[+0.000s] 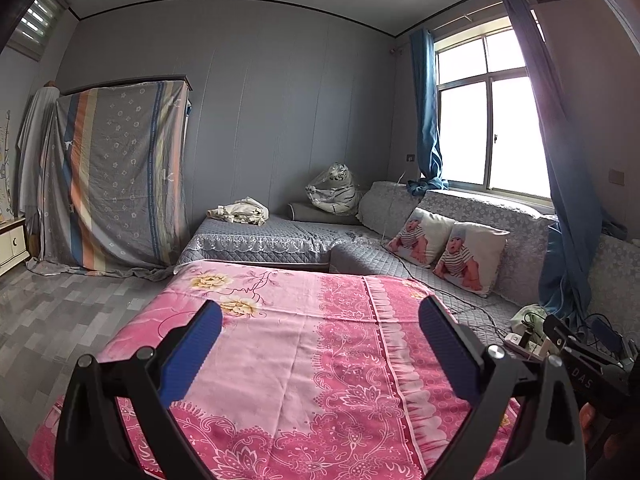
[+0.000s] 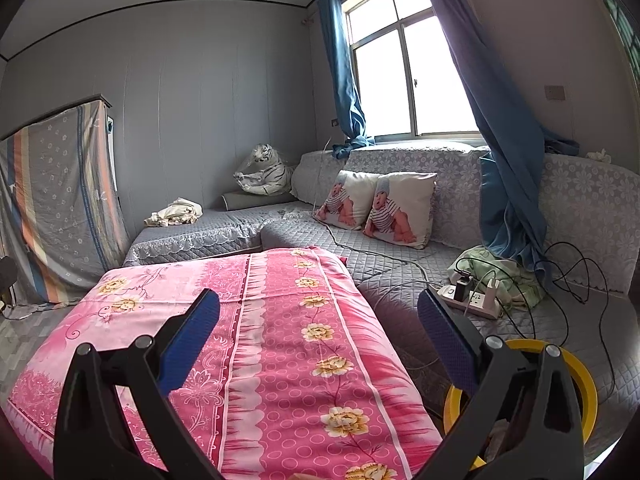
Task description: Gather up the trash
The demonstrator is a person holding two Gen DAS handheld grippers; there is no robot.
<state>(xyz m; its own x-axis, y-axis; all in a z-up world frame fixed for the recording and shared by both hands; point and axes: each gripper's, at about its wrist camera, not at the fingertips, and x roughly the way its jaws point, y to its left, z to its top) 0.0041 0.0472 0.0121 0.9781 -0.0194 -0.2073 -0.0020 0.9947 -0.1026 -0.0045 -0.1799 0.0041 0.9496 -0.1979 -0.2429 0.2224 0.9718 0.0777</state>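
A table under a pink flowered cloth (image 1: 312, 360) (image 2: 256, 340) fills the foreground of both views, and I see no loose trash on it. My left gripper (image 1: 320, 306) hangs open above the cloth with nothing between its blue pads. My right gripper (image 2: 318, 298) is also open and empty, over the cloth's right edge. A yellow-rimmed bin (image 2: 453, 404) stands low beside the table, partly hidden behind the right finger; its contents are unclear. Part of the right gripper's black body (image 1: 576, 344) shows at the edge of the left wrist view.
A grey corner sofa (image 2: 400, 276) wraps behind and right of the table. On it lie a white power strip (image 2: 472, 300) with trailing cables, two printed pillows (image 2: 384, 208), a crumpled cream cloth (image 2: 176, 212) and a wrapped tiger toy (image 2: 266, 174). Grey floor (image 1: 60, 320) lies left.
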